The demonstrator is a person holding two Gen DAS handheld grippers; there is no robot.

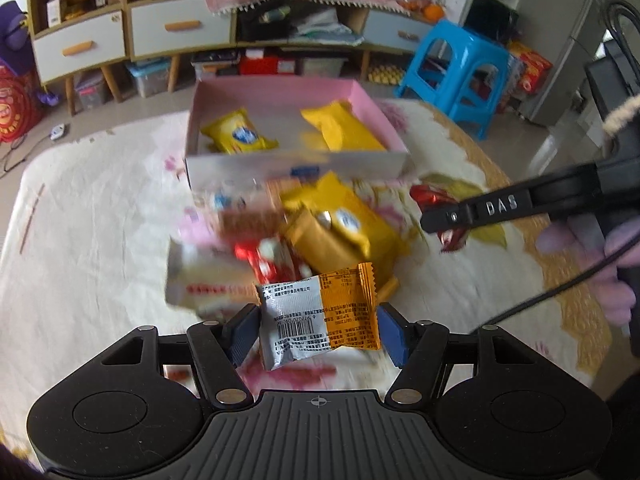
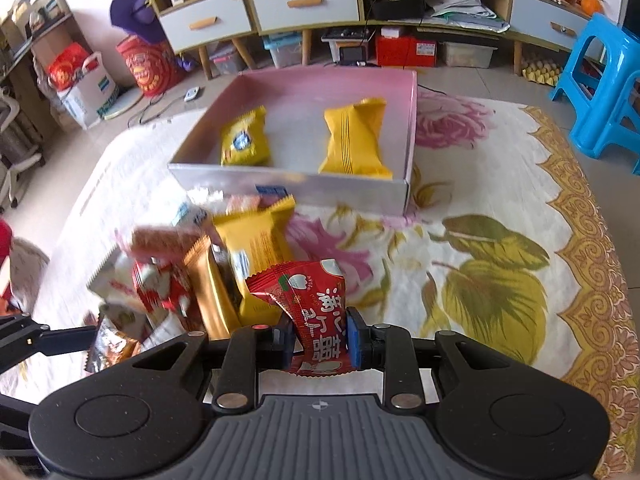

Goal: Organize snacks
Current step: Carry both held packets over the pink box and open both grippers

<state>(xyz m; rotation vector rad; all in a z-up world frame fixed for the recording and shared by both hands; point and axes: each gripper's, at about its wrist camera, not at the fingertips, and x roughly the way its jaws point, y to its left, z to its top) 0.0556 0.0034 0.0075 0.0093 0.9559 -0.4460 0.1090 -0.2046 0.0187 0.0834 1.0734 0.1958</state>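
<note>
My left gripper (image 1: 318, 330) is shut on a silver-and-orange snack packet (image 1: 320, 316), held above the pile. My right gripper (image 2: 320, 338) is shut on a red snack packet (image 2: 314, 308); its arm shows in the left wrist view (image 1: 500, 204). A pink-lined box (image 1: 294, 162) stands beyond the pile and holds two yellow packets (image 1: 240, 136) (image 1: 342, 126); it also shows in the right wrist view (image 2: 288, 188). A pile of loose snacks (image 1: 320, 232) lies on the cloth in front of the box, left of my right gripper (image 2: 200, 276).
The floral cloth (image 2: 500, 264) covers the table. A blue plastic stool (image 1: 460, 68) stands at the far right. A cabinet with drawers (image 1: 180, 28) lines the back wall, with bins under it.
</note>
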